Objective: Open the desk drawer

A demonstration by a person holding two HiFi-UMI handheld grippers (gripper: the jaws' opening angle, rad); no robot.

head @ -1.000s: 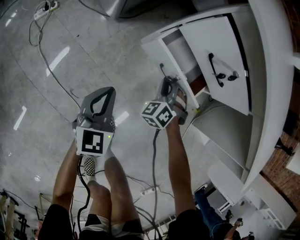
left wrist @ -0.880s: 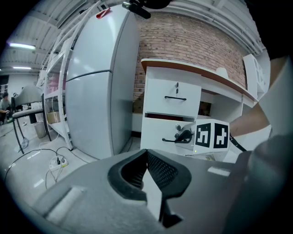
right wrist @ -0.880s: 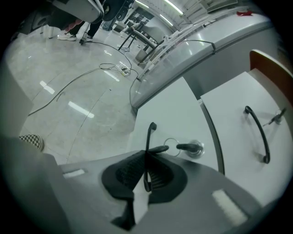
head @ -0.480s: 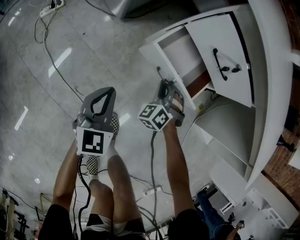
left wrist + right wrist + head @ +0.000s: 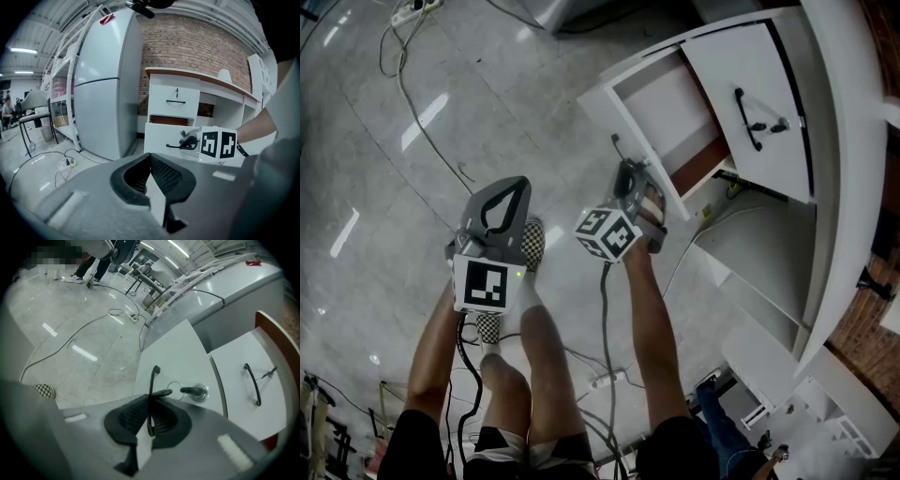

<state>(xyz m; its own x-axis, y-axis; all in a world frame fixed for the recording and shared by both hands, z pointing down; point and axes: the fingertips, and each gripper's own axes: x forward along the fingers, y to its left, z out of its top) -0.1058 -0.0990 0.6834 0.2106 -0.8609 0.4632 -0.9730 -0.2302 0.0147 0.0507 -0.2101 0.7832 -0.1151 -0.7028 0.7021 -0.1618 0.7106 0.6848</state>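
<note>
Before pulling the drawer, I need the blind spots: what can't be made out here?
Head view: the right gripper covers most of the drawer handle.
Right gripper view: only the drawer front shows, not its inside.
Left gripper view: the marker cube hides part of that front.

The lower end of the drawer handle (image 5: 153, 378) seems hidden within the right hand-held gripper (image 5: 150, 404).

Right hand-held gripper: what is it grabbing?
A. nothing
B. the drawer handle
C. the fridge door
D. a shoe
B: in the right gripper view, the right hand-held gripper has its jaws shut on the black handle of the pulled-out drawer.
</note>
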